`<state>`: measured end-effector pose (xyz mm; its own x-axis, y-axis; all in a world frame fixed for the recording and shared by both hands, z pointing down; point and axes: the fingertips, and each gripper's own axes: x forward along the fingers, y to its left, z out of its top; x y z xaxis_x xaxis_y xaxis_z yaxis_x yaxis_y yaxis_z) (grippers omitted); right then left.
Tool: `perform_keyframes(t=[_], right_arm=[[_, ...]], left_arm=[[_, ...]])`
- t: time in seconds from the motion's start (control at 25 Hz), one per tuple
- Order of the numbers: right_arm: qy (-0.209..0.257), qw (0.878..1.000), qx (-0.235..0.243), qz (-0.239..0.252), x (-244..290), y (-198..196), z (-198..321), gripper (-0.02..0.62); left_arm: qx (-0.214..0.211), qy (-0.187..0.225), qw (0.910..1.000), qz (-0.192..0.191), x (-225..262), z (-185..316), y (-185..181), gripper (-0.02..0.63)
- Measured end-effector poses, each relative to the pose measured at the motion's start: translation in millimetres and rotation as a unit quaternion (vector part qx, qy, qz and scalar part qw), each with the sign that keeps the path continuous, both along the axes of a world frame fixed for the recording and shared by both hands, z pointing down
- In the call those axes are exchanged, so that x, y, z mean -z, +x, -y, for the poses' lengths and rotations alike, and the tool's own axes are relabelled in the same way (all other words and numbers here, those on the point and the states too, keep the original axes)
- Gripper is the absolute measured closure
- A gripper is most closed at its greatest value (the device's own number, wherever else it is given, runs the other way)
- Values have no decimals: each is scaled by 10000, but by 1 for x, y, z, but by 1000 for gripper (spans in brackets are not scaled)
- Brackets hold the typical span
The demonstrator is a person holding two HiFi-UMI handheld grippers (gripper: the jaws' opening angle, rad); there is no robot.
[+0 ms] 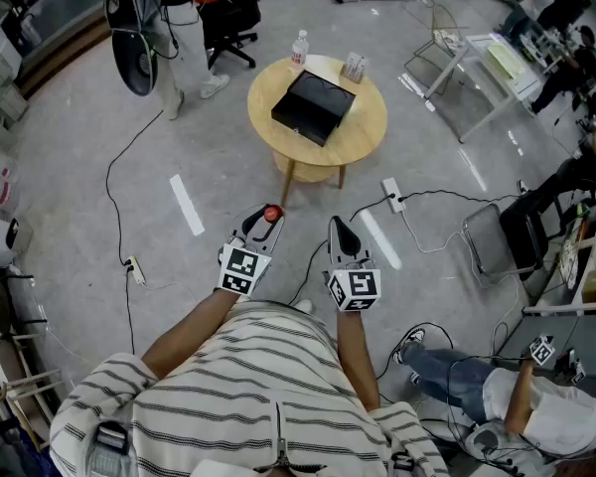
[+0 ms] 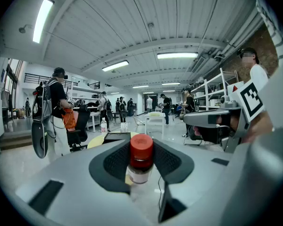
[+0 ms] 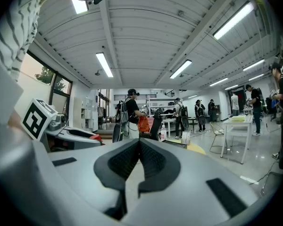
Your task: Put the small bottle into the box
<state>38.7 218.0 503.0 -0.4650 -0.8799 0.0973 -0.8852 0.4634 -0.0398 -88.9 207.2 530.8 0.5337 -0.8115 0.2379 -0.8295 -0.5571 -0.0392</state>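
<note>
My left gripper (image 1: 267,219) (image 2: 140,163) is shut on a small clear bottle with a red cap (image 2: 141,160) (image 1: 271,214), held upright between its black pads. My right gripper (image 1: 340,232) (image 3: 138,158) is shut with nothing between its pads. Both are held out level above the grey floor, side by side and well short of the table. The open black box (image 1: 314,106) (image 2: 116,136) lies on the round wooden table (image 1: 363,132) (image 3: 200,147) ahead.
On the table's far edge stand a clear water bottle (image 1: 299,49) and a small holder (image 1: 355,67). Cables and a power strip (image 1: 392,195) lie on the floor. A person (image 1: 179,23) stands left of the table; another sits at lower right (image 1: 497,396). A folding chair (image 1: 497,237) is right.
</note>
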Motion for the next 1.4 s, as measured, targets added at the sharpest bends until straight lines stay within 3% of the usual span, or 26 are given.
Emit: perform_keyframes(t=[0.52,1.4], right_arm=[[20,9996,217,194,-3,10,3,583],[-18,9965,736,385,-15,59,7,583]], left_arm=[[85,-65,9999,-4,-7,-1,18,453],[351,-19,9993,120,-6,-8,88,453]])
